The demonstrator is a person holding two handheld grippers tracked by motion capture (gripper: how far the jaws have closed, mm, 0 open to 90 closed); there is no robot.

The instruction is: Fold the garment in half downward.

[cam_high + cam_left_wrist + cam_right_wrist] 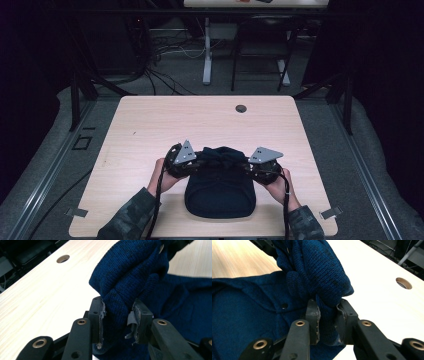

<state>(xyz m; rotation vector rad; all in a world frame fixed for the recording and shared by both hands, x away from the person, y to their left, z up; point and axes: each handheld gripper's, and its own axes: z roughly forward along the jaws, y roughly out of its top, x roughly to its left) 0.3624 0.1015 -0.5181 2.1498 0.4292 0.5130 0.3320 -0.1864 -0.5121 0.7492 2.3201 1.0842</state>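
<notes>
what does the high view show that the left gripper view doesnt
The high view alone takes in the person's hands, left and right, the right gripper and the floor cables beyond the table. The left gripper view alone shows the left gripper with its worn pads pinching a knit fold. Both show the dark blue sweater, the wooden table and its round hole.

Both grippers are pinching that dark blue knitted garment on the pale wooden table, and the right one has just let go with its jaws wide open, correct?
Not quite. The right gripper is shut on the dark blue knitted garment, as the right gripper view shows. The left gripper grips it too, on the pale wooden table.
</notes>
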